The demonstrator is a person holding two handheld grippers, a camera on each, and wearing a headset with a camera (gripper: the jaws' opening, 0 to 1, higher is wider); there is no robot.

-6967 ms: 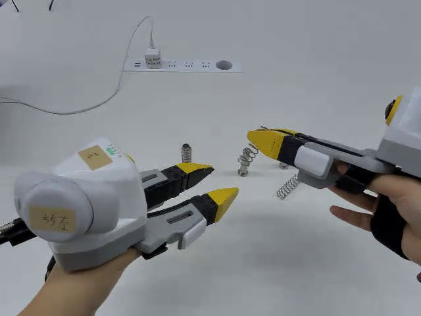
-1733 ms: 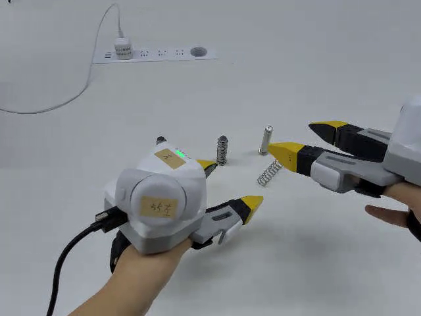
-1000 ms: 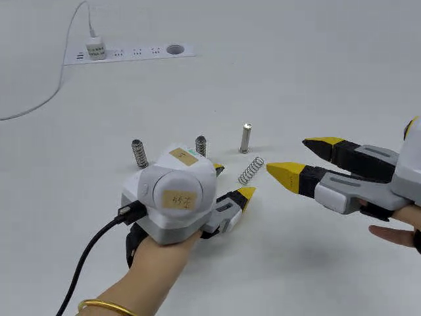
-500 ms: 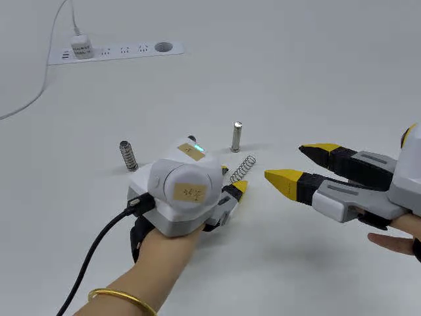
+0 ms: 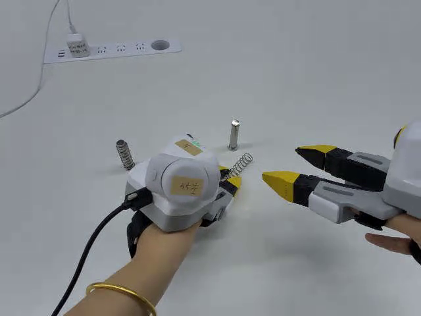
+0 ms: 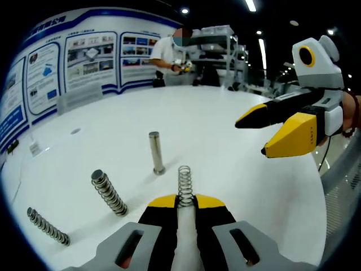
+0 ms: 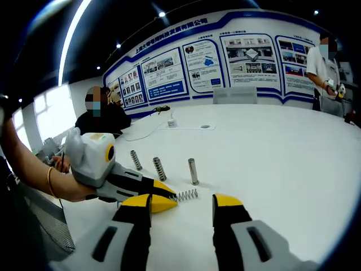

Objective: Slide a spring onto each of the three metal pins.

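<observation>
Left hand-held gripper: clamped on the spring by its end, aiming it at bare pin.
Right hand-held gripper: open, empty.

White workbench, plain and matte. White power strip lay flat at its far edge, with a round socket at one end and a white charger plug seated near the other; a thin white cable rose from the plug. Blue-framed display boards lined the curved back wall. One person in dark clothes sat at the table; one in a white shirt stood by it. Metal shelving stood behind, under ceiling strip lights.
</observation>
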